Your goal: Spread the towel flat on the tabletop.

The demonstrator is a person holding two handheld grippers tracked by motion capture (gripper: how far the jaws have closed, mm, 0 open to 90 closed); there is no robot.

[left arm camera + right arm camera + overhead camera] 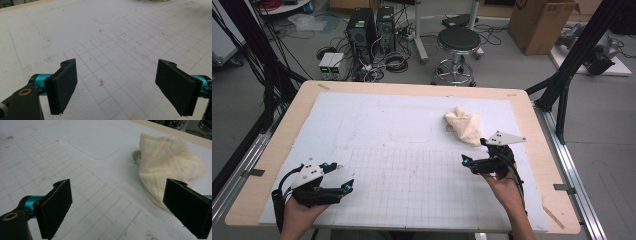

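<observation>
Here, both the left gripper (pixel 343 176) and right gripper (pixel 474 151) hover spread and empty; the crumpled cloth (pixel 463 125) near the table's (pixel 277 145) far right corner looks next, needing a short reach.

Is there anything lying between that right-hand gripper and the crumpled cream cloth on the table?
Nothing visible does. The right gripper has its jaws open, with bare white mat running up to the cream cloth. A small greyish thing peeks out at the cloth's far edge, off that path.

Cream waffle-weave cloth (pixel 162 165); white gridded mat (pixel 412 170); black jaws.
</observation>
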